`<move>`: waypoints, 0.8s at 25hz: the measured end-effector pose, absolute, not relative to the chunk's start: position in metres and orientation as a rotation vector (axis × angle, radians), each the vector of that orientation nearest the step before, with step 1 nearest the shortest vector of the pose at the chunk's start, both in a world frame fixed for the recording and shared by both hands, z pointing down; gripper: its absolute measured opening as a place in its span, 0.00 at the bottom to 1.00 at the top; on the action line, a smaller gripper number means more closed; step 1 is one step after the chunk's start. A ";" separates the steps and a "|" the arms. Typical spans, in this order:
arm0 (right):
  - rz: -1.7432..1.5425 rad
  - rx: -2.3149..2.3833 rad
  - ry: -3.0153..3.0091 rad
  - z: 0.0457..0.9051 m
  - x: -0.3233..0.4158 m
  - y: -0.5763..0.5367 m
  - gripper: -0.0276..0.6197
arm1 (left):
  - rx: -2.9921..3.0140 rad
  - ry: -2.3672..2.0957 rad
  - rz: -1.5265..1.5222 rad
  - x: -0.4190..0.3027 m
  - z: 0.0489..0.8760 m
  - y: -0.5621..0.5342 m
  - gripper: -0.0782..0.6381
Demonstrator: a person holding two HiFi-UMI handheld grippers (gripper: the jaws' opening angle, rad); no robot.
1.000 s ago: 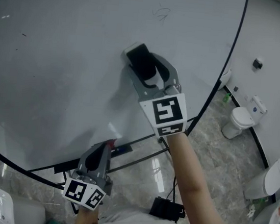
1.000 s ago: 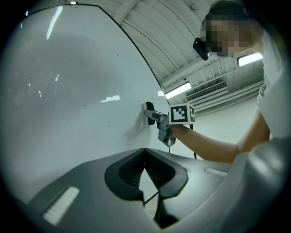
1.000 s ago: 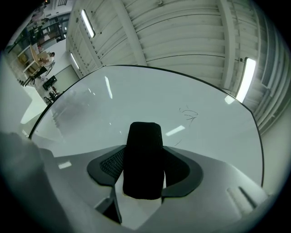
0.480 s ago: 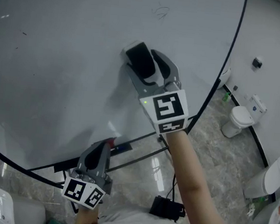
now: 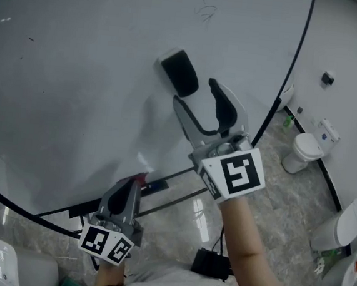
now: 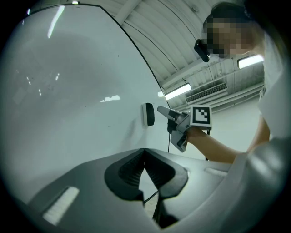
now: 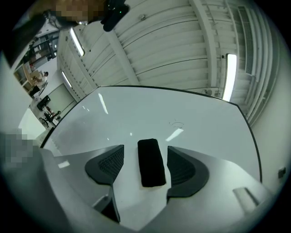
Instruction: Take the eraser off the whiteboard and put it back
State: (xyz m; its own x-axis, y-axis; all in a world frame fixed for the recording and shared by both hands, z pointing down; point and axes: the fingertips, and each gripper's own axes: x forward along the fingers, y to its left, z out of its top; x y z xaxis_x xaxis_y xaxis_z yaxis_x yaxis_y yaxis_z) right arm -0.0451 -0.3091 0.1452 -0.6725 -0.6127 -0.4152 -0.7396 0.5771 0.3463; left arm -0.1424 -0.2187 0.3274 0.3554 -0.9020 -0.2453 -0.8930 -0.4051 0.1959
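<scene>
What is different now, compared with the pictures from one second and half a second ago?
The right gripper has drawn back from the eraser, toward the lower right in the head view. Its jaws have just been opening and have let the eraser go; they are now clear of it. The eraser stayed where it was on the whiteboard, and the left gripper stayed shut, low by the board's edge.

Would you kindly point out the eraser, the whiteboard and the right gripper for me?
eraser (image 5: 180, 73), head view, middle of its black back.
whiteboard (image 5: 79, 67), head view, bare white surface.
right gripper (image 5: 195, 92), head view, midway between its open jaws.
</scene>
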 end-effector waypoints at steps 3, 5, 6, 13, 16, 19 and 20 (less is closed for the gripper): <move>0.609 -1.041 2.570 0.163 -0.036 -0.286 0.45 | 2.572 -1.686 -0.487 -0.141 0.327 -0.220 0.11; 0.556 -1.030 2.575 0.178 -0.031 -0.273 0.41 | 2.579 -1.677 -0.484 -0.139 0.327 -0.220 0.11; 0.545 -1.038 2.578 0.185 -0.028 -0.268 0.37 | 2.584 -1.671 -0.484 -0.138 0.326 -0.220 0.11; 0.515 -1.101 2.654 0.238 -0.022 -0.242 0.26 | 2.611 -1.637 -0.484 -0.132 0.324 -0.218 0.11; 0.456 -1.135 2.677 0.262 -0.014 -0.237 0.18 | 2.621 -1.628 -0.484 -0.129 0.322 -0.217 0.11; 0.373 -1.177 2.708 0.289 -0.006 -0.234 0.13 | 2.627 -1.624 -0.485 -0.128 0.321 -0.216 0.11; 0.338 -1.178 2.718 0.296 -0.005 -0.232 0.11 | 2.629 -1.623 -0.485 -0.128 0.321 -0.215 0.11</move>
State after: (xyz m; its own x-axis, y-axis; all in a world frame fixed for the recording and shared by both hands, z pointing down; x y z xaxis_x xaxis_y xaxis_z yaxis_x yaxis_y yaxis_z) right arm -0.0051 -0.2320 0.2964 -0.6773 -0.6975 -0.2342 -0.7336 0.6645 0.1425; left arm -0.1279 -0.2154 0.3210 0.4130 -0.8748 -0.2532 -0.8704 -0.4609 0.1730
